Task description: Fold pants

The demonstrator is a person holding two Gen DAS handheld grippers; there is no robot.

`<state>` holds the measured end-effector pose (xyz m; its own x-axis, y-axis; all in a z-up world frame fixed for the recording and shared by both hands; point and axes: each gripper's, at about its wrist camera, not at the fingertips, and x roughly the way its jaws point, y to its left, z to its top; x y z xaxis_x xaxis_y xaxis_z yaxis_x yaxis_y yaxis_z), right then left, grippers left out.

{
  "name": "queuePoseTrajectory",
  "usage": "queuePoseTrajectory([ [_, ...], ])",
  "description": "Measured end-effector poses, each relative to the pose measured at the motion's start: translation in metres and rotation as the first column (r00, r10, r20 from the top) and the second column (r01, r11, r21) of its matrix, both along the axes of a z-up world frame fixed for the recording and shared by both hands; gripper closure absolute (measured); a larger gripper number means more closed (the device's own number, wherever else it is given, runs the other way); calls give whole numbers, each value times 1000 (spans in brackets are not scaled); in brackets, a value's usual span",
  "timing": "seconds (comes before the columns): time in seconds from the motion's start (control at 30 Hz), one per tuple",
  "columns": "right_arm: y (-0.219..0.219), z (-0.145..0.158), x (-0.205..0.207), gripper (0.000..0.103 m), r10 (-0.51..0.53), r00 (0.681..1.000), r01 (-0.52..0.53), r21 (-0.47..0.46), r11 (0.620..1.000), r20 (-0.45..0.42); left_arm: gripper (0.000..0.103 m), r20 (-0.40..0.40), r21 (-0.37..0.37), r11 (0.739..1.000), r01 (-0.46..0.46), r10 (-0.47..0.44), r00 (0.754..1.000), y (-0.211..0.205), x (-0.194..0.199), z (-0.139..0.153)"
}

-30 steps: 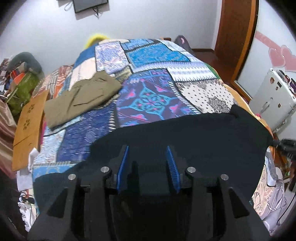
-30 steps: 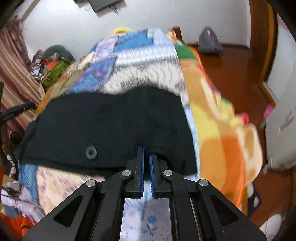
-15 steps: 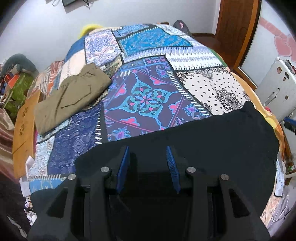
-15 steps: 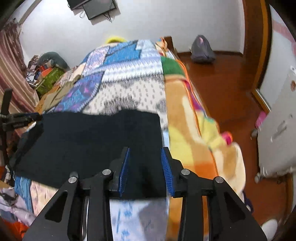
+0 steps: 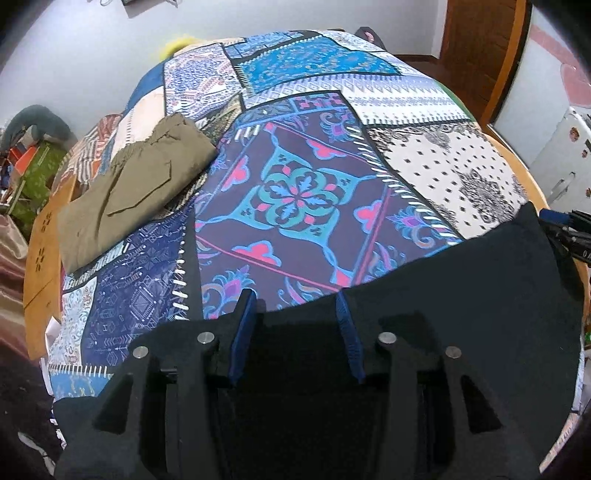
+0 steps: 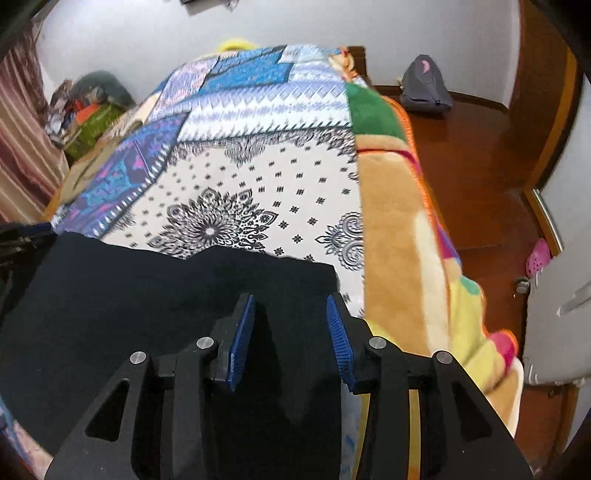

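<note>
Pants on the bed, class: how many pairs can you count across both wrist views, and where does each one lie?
2. The black pants lie across the near edge of the bed, under both grippers. The olive pants, folded, lie at the bed's far left side. Others may be hidden beyond view.

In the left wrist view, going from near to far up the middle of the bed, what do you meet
Left gripper → black pants → purple flower patch → bright blue patch → white wall.
</note>
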<state>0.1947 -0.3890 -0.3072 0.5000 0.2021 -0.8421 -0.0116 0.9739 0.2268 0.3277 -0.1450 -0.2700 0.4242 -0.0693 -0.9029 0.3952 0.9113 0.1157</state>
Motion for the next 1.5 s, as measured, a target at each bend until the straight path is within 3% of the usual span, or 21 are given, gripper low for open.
queuePoseTrajectory([
  [0.03, 5, -11, 6, 66, 30, 999, -31, -19, 999, -38, 53, 9, 1, 1000, -9, 9, 1000, 1, 1, -1],
  [0.13, 4, -16, 6, 67, 29, 999, -31, -51, 998, -40, 50, 23, -1, 999, -54, 54, 998, 7, 5, -5],
  [0.2, -5, -18, 4, 74, 15, 998, -17, -36, 999, -53, 50, 28, -13, 996, -85, 85, 996, 13, 9, -7],
  [0.3, -10, -20, 2, 75, 14, 998, -15, -19, 1000, -61, 50, 82, 59, 990, -125, 120, 989, 17, 13, -11],
  [0.4, -7, -16, 2, 75, 24, 998, -28, -51, 998, -65, 53, 54, 34, 989, -143, 141, 989, 25, 18, -10],
  [0.6, -20, 0, 4, 74, -10, 999, 12, 48, 999, -41, 57, 48, 10, 996, -89, 88, 995, 25, 5, 9],
  [0.8, -2, -13, 18, 75, 29, 997, -31, -30, 999, -65, 57, 37, -39, 996, -84, 85, 996, 24, -6, 18],
  [0.87, 4, -11, 17, 84, 36, 999, -38, -56, 998, -30, 57, 32, -39, 996, -79, 80, 996, 22, -7, 18],
  [1.07, -4, -4, 14, 90, 6, 1000, -4, -114, 993, 18, 57, 50, -21, 997, -75, 76, 996, 18, -6, 16],
  [1.2, -7, -7, 20, 89, -3, 1000, 2, -90, 996, -11, 57, 63, -1, 996, -91, 91, 994, 22, -4, 14],
  [1.4, -17, 22, -1, 84, -48, 999, 48, -55, 997, 1, 57, 97, -36, 987, -159, 162, 982, 52, -9, 37],
  [1.5, -20, 45, -25, 73, -58, 997, 60, -61, 996, 43, 57, 123, -67, 976, -209, 216, 969, 84, -23, 57],
])
